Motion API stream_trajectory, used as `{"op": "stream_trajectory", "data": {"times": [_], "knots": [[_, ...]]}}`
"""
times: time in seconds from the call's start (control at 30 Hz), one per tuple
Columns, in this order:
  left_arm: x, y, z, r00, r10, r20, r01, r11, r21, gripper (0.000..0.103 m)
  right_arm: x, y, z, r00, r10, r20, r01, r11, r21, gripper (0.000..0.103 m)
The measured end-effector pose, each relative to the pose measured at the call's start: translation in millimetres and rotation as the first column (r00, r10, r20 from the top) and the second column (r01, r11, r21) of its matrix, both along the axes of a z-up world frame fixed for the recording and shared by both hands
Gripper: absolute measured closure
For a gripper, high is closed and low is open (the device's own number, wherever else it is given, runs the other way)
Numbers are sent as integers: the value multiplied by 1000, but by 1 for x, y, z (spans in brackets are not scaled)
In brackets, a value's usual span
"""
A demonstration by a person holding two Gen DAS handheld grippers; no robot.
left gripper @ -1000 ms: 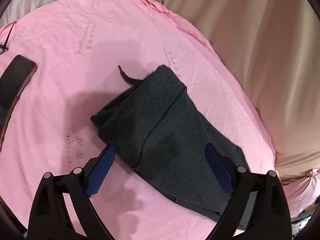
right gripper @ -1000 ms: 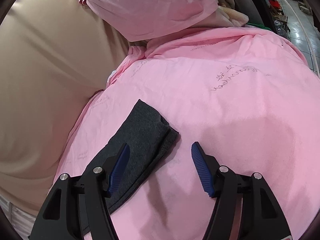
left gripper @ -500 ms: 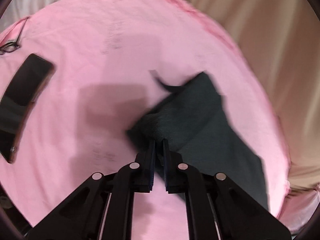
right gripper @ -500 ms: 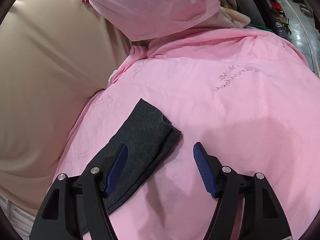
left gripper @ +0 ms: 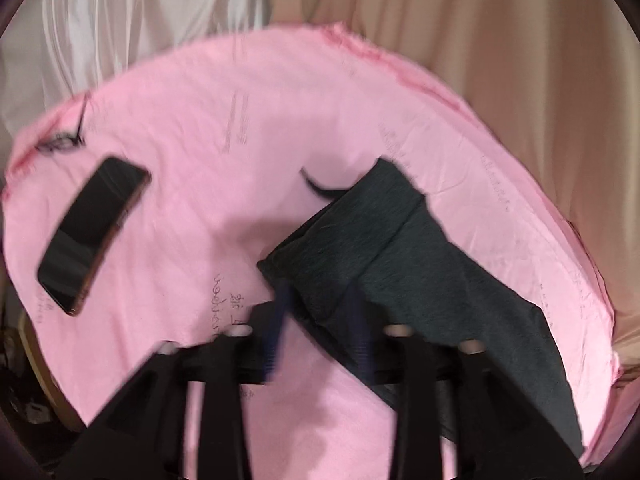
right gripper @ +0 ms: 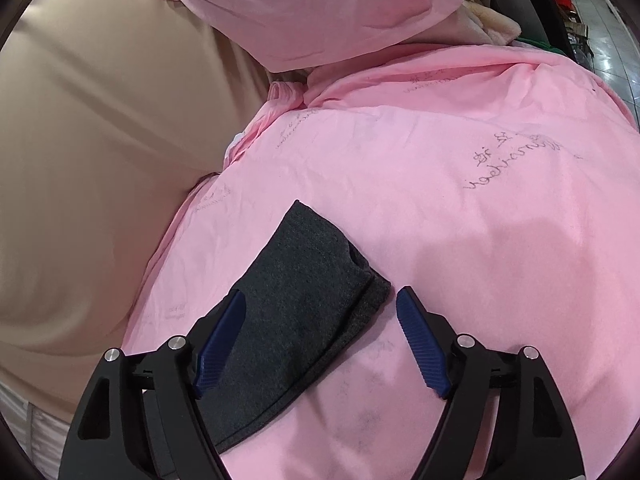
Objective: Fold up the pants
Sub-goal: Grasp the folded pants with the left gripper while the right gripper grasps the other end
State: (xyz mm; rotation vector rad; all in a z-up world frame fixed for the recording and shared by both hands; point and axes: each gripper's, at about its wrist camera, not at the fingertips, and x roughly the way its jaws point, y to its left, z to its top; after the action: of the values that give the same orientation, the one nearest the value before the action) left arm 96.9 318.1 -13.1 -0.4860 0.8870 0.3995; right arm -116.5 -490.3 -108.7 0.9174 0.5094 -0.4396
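Note:
Dark grey pants (left gripper: 400, 264) lie folded in a long strip on the pink sheet (left gripper: 240, 128); a thin cord sticks out at their far end. My left gripper (left gripper: 318, 320) is blurred, low in the left wrist view. Its jaws are opening and stand partly apart, with the pants' near edge between them, and the pads do not press on it. In the right wrist view the other end of the pants (right gripper: 304, 280) lies under my right gripper (right gripper: 322, 296). That gripper is open wide: its left finger is over the cloth and its right finger over bare sheet.
A black phone (left gripper: 92, 232) and a pair of eyeglasses (left gripper: 64, 144) lie on the sheet's left side. Beige curtain (left gripper: 500, 60) hangs along the bed's far edge. A pink pillow (right gripper: 312, 8) sits past the pants' end. Tiled floor (right gripper: 612, 48) lies to the right.
Half a second ago the left gripper was shut on the pants' edge; now its jaws have parted and it has lifted and tilted up. The right gripper has barely moved, its jaws slightly wider.

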Motion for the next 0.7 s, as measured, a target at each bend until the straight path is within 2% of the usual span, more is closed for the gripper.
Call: {"op": "stream_trajectory", "data": {"times": [0.03, 0.07, 0.1, 0.13, 0.17, 0.27, 0.37, 0.4, 0.5, 0.57, 0.6, 0.63, 0.7], "knots": [[1, -6, 4, 1000, -10, 11, 10, 1000, 15, 46, 4, 1, 0, 1000, 17, -14, -17, 1000, -2, 41], [2, -13, 7, 1000, -23, 20, 23, 999, 28, 46, 8, 3, -1, 999, 41, -16, -41, 999, 2, 45], [4, -23, 8, 999, -41, 23, 40, 998, 50, 46, 12, 4, -3, 998, 62, -25, -62, 998, 13, 60], [7, -30, 9, 998, -54, 23, 52, 996, 68, 46, 16, 5, -6, 997, 73, -40, -72, 997, 28, 85], [9, -37, 9, 997, -68, 23, 66, 994, 83, 46, 19, 5, -10, 995, 85, -46, -83, 995, 55, 98], [19, -59, 3, 991, -136, 6, 135, 986, 102, 46, 22, 18, 5, 997, 76, -2, -76, 996, 37, 97], [29, -73, -9, 980, -198, -15, 199, 977, 82, 46, 43, 57, 47, 980, 177, 87, -175, 984, -31, 97], [32, -78, -12, 976, -216, -18, 217, 973, 82, 46, 57, 79, 63, 966, 235, 107, -229, 971, -64, 97], [36, -89, -21, 968, -251, -26, 252, 964, 87, 46, 108, 157, 99, 887, 445, 127, -426, 892, -151, 97], [36, -93, -26, 962, -272, -26, 273, 959, 77, 46, 142, 219, 110, 805, 584, 108, -559, 806, -195, 97], [36, -93, -28, 958, -286, -26, 287, 955, 67, 45, 161, 261, 110, 743, 664, 83, -636, 740, -219, 97], [36, -93, -31, 955, -295, -29, 296, 953, 63, 45, 174, 291, 108, 697, 715, 62, -687, 690, -230, 97], [35, -91, -36, 953, -300, -37, 302, 951, 67, 44, 196, 360, 87, 580, 815, -13, -796, 563, -223, 97]]}}
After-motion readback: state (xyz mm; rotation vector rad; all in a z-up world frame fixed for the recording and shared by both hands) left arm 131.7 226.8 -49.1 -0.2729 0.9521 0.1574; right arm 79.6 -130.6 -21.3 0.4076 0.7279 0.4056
